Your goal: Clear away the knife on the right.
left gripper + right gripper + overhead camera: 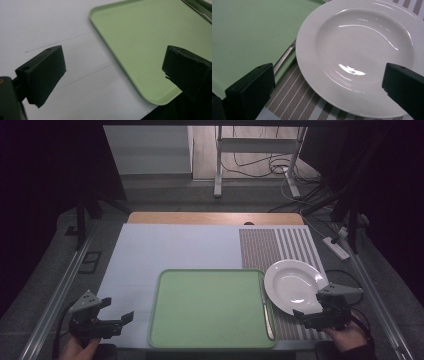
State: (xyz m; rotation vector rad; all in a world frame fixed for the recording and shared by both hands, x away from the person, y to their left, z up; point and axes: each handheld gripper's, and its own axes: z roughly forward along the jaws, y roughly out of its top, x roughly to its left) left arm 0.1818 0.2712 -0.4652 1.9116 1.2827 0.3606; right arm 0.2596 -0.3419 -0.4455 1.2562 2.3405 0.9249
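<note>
Two grippers, left gripper (pixel 116 311) and right gripper (pixel 310 304), spread wide (nothing held), pale table (pixel 170 250), dark room.

The tray (pixel 210 307) beside the left gripper (pixel 116 312) is pale green, on a plain white sheet (pixel 165 250). Ahead of the right gripper (pixel 312 304) the plate (pixel 292 285) is glossy white, lying on a mat (pixel 280 250) with brown and white stripes. Both grippers' jaws are black. A thin silver utensil (pixel 284 58) lies at the tray's edge.
</note>
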